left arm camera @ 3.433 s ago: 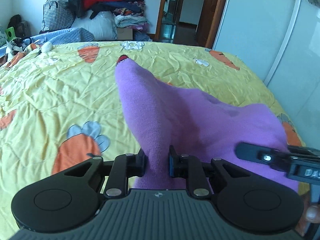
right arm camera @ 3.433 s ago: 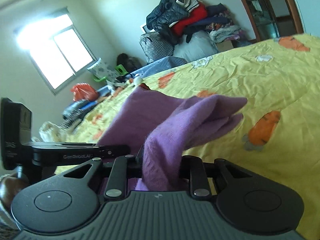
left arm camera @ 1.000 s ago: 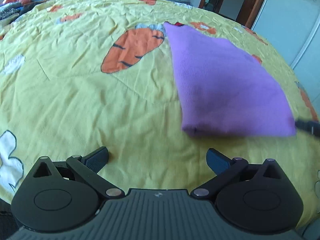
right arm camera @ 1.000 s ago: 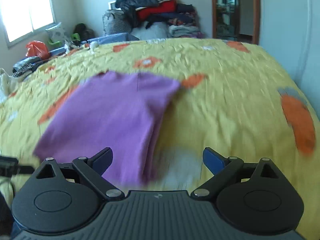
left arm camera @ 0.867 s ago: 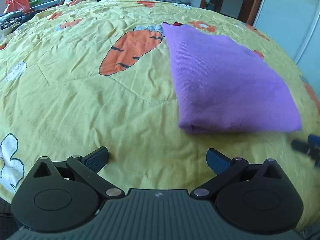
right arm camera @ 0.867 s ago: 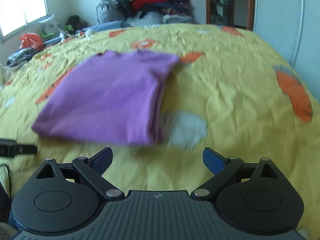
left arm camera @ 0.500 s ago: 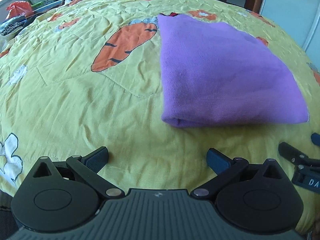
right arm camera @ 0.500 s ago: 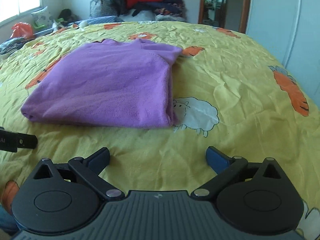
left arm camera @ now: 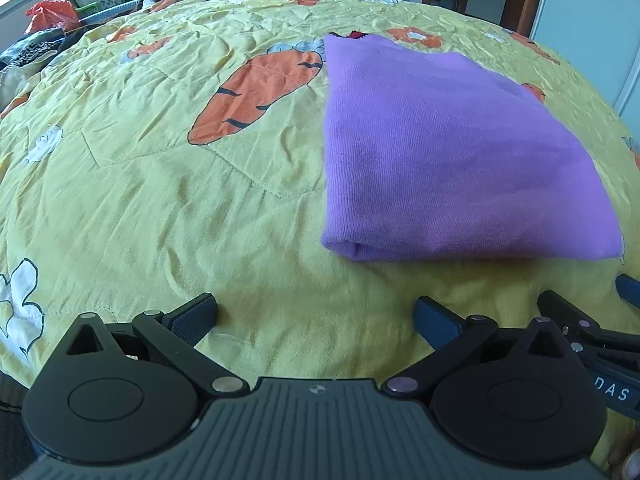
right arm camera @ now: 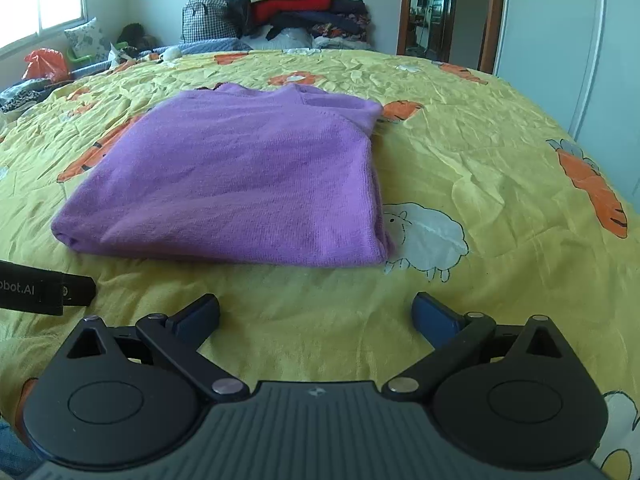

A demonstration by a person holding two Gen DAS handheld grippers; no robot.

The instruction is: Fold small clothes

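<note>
A purple knit garment [left arm camera: 448,152] lies folded flat on the yellow bedspread [left arm camera: 160,184]; in the right wrist view it [right arm camera: 240,184] sits straight ahead. My left gripper [left arm camera: 316,318] is open and empty, just short of the garment's near folded edge and a little left of it. My right gripper [right arm camera: 316,316] is open and empty, just short of the same edge. Part of the right gripper shows at the lower right of the left wrist view [left arm camera: 592,332], and the left gripper's finger [right arm camera: 44,292] shows at the left edge of the right wrist view.
The bedspread has carrot and sheep prints. A pile of clothes and bags [right arm camera: 280,12] stands beyond the far end of the bed. A red bag [right arm camera: 44,64] and clutter lie at the far left. A white wardrobe [right arm camera: 560,40] and a doorway [right arm camera: 440,12] are at the right.
Both grippers let go of the purple garment, which now lies folded on the bed. Over the last second both opened grippers drew back and steadied in front of its near edge.
</note>
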